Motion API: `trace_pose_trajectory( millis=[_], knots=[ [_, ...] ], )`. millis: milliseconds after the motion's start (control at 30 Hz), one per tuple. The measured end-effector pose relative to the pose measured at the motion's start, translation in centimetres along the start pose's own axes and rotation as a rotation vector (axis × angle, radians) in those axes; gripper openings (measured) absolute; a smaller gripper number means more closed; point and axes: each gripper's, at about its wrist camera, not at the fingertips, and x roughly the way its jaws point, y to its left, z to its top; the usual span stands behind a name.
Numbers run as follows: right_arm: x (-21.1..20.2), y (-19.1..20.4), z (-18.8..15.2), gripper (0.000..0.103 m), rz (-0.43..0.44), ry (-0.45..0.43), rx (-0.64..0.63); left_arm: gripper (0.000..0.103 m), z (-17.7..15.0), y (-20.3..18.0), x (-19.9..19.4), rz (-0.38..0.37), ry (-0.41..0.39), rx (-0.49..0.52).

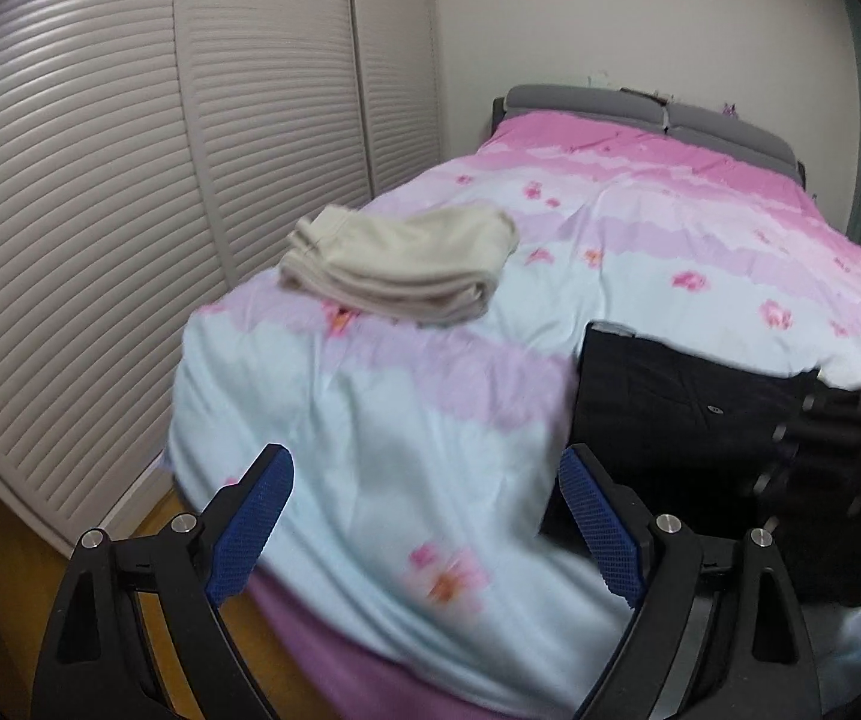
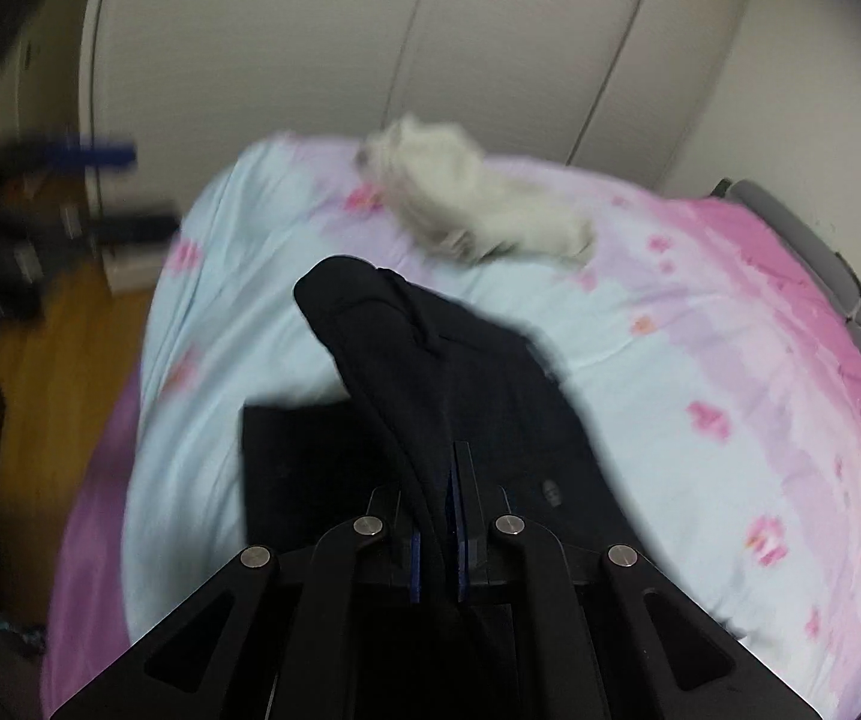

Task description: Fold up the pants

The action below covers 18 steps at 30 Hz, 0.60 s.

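In the left wrist view, your left hand-held gripper (image 1: 424,516) is hanging spread over the bed (image 1: 370,420), gripping nothing; the black pants (image 1: 670,408) are lying just right of it, near the bed's right edge. In the right wrist view, your right hand-held gripper (image 2: 439,480) is pinching the black pants (image 2: 442,360), their length running away from it across the bed (image 2: 700,360).

bed: pink-blue floral cover (image 1: 430,396) | folded cream garment (image 1: 406,264) on it | louvred doors (image 1: 100,210)

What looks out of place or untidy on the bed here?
Only the black pants: bunched and lifted in the shut right hand-held gripper, not yet folded. The cream garment already lies folded on the duvet.
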Motion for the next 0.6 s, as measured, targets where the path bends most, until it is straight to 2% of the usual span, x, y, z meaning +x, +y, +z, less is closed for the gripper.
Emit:
trace_pose_trajectory(
  millis=[167, 333, 400, 467, 500, 567, 600],
  knots=[
    [3.5, 5.2, -2.9, 0.009, -0.042, 0.072, -0.081, 0.091, -1.5, 0.2, 0.4, -0.019, 0.03, -0.008],
    [4.0, 6.8, -4.2, 0.014, -0.123, 0.05, -0.109, 0.091, -1.7, -1.7, 1.0, -0.042, 0.032, 0.038],
    [3.5, 6.7, -4.2, 0.02, -0.146, 0.043, -0.088, 0.091, -1.5, -2.8, 1.0, -0.051, 0.029, 0.06],
    [2.7, 6.5, -4.2, 0.038, -0.162, 0.036, -0.056, 0.091, -1.4, -3.7, 0.8, -0.066, 0.018, 0.075],
    [1.9, 6.0, -4.4, 0.042, -0.156, 0.019, -0.024, 0.091, -1.3, -4.3, 0.5, -0.075, 0.011, 0.081],
    [0.0, 5.0, -5.2, 0.057, -0.145, -0.017, 0.048, 0.091, -1.1, -5.4, 0.1, -0.092, 0.0, 0.093],
    [-1.3, 4.3, -6.0, 0.058, -0.147, -0.035, 0.098, 0.091, -0.9, -6.1, -0.1, -0.11, -0.002, 0.096]
  ],
)
